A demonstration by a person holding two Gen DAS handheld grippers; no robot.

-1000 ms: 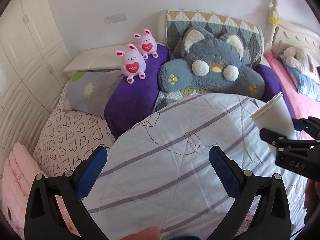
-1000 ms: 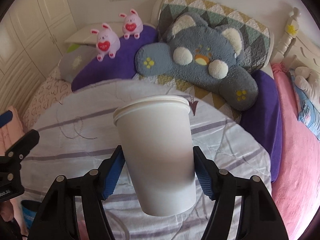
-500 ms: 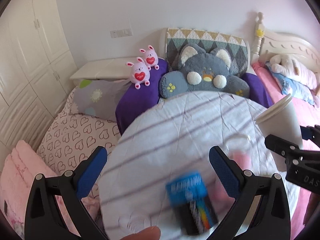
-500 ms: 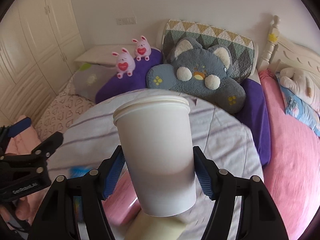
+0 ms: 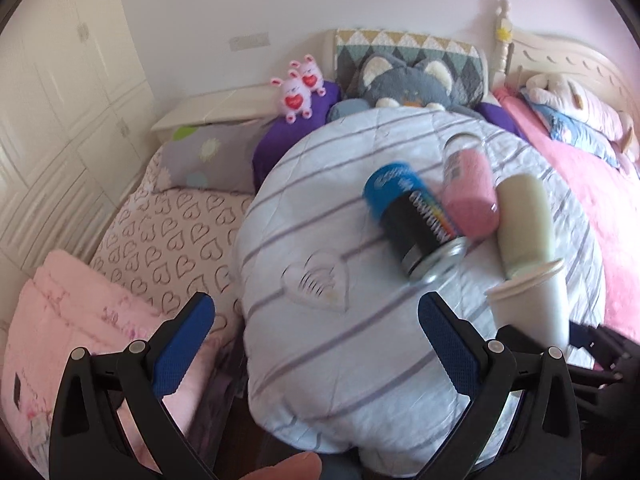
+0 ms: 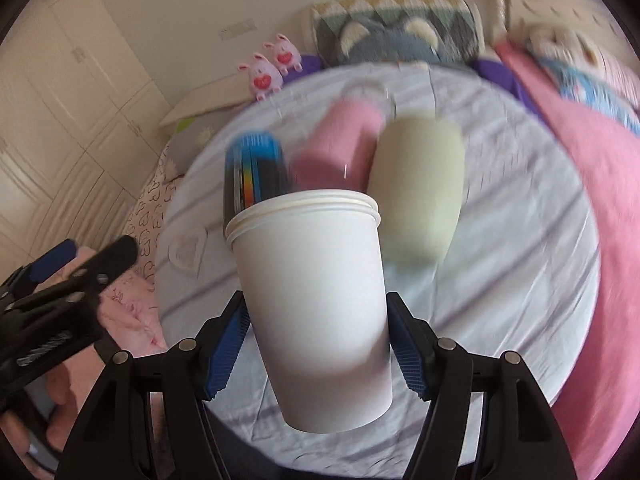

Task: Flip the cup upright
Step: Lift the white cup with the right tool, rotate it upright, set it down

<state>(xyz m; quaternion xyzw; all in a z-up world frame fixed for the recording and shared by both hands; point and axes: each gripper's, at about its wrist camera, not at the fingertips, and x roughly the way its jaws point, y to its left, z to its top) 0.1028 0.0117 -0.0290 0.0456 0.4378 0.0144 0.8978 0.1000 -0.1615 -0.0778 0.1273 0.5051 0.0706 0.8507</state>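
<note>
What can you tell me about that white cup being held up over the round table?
The white paper cup is plain, tapered, with a rolled rim that looks doubled, as if two were nested. It is rim-up, slightly tilted, clamped at mid-wall between the blue pads of the right tool, off the striped tablecloth.

Both wrist views down over round table (image 5: 320, 264)

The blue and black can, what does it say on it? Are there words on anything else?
Blue and black can: white lettering along its side, too blurred to read.
Left tool: pale lettering on its black body, too blurred to read in the right wrist view.
White paper cup: no writing visible.
Pink cup and cream cup: no readable text.
</note>
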